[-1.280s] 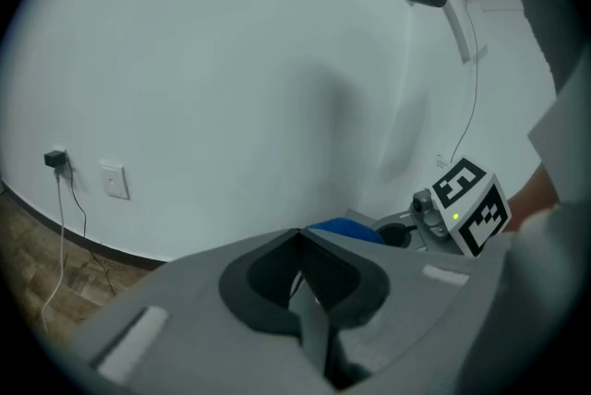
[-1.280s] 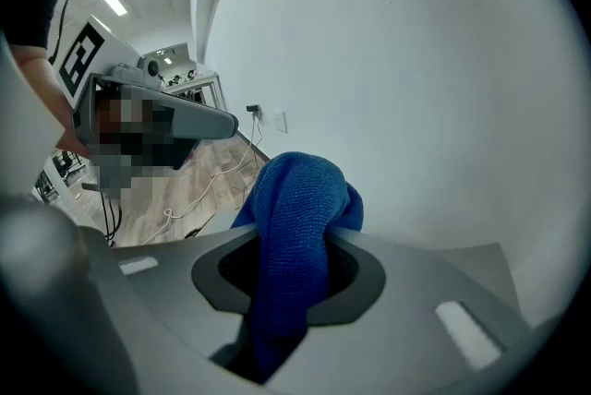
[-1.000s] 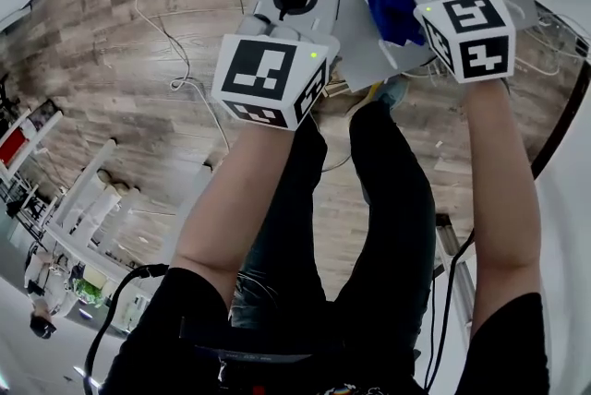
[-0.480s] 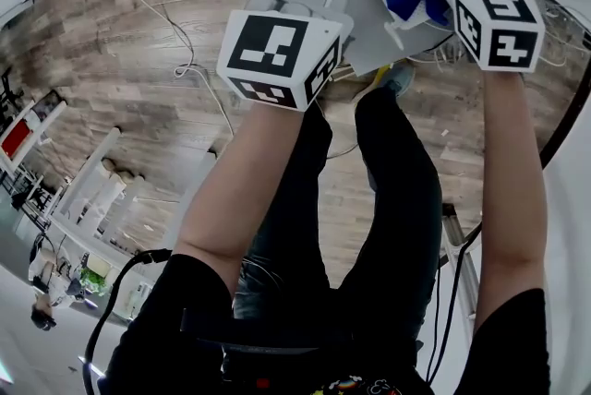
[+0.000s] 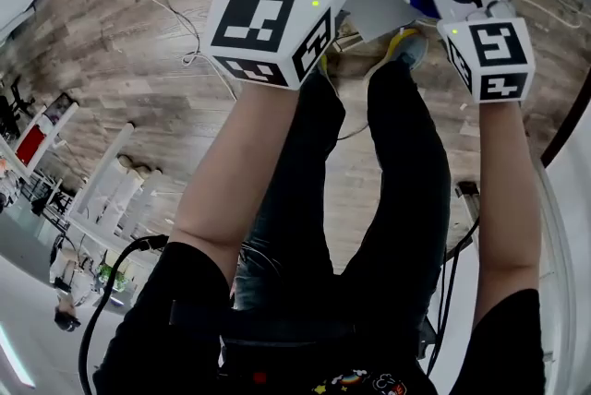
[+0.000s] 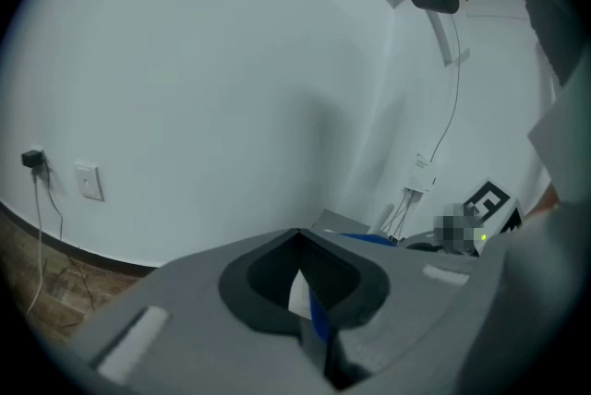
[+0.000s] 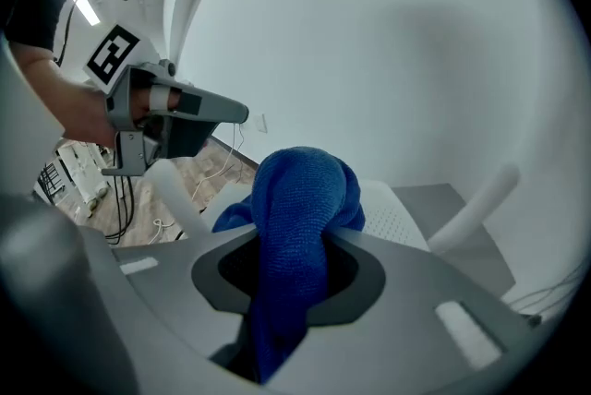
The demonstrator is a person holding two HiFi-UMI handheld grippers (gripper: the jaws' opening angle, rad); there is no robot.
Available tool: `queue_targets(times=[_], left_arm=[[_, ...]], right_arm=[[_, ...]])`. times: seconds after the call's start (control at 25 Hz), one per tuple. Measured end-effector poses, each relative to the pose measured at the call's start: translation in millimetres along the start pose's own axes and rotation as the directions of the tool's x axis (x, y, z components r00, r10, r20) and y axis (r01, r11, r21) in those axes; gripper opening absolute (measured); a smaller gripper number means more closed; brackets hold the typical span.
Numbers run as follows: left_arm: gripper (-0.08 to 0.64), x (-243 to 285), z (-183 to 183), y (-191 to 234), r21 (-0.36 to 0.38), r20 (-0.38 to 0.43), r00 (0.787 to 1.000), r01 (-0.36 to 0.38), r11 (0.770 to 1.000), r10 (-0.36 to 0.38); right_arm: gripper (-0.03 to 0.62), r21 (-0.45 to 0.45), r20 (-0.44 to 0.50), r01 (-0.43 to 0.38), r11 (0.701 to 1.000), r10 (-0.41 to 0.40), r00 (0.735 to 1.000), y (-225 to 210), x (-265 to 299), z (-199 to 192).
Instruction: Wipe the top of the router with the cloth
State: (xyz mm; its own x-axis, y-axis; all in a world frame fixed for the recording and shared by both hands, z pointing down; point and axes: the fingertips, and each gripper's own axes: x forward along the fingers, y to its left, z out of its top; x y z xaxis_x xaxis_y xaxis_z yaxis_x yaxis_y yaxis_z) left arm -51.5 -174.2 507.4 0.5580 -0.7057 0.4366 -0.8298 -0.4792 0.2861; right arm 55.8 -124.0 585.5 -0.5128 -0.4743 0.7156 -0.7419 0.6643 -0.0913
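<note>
The right tool (image 7: 297,247) had its jaws closed tight on a blue cloth (image 7: 300,199), which ran up through the dark gap between them and bulged out in a rounded wad past the jaw tips. Just beyond that wad, ahead of the tool and a little to its right, lay the white router (image 7: 406,220), its flat top dotted with small holes. The cloth hid the near edge of the top, so I could not tell whether the two were touching. One white aerial (image 7: 471,199) slanted up on the far right of the tool and another (image 7: 175,190) on its left. The left tool (image 6: 299,245) had its jaws brought together with nothing gripped between them; only a thin sliver of white and blue showed through the slit where they met. Seen from the right tool, it sat off to the left, higher up and apart from the router, held in a hand (image 7: 78,112). From the head view both tools reached forward side by side, each with its marker cube (image 5: 272,33) facing the camera. Under them were the person's dark-trousered legs (image 5: 402,199) and a wooden floor (image 5: 120,98) with loose cables (image 5: 180,24). Ahead of the left tool was a plain white wall (image 6: 203,79) with a socket (image 6: 90,182) low on its left.
</note>
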Motion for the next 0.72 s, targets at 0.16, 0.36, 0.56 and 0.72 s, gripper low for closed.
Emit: queue_targets(times=[0.16, 0.36, 0.56, 0.72], left_arm=[[0.002, -3, -5, -16, 0.017, -0.011, 0.999, 0.045, 0.999, -0.045], [0.002, -20, 1, -37, 0.042, -0.028, 0.996, 0.091, 0.995, -0.090], [0.002, -49, 22, -52, 0.067, -0.025, 0.994, 0.110, 0.992, -0.108], [0.002, -69, 46, -56, 0.082, -0.012, 0.993, 0.114, 0.990, -0.114]], right_arm=[[0.118, 0.050, -0.021, 0.031, 0.998, -0.030, 0.999, 19, -21, -31], [0.118, 0.100, -0.014, 0.050, 0.994, -0.049, 0.999, 52, -48, -43], [0.118, 0.124, 0.040, 0.046, 0.991, -0.051, 0.998, 83, -82, -15], [0.118, 0.115, 0.102, 0.024, 0.993, -0.036, 0.994, 107, -104, 26]])
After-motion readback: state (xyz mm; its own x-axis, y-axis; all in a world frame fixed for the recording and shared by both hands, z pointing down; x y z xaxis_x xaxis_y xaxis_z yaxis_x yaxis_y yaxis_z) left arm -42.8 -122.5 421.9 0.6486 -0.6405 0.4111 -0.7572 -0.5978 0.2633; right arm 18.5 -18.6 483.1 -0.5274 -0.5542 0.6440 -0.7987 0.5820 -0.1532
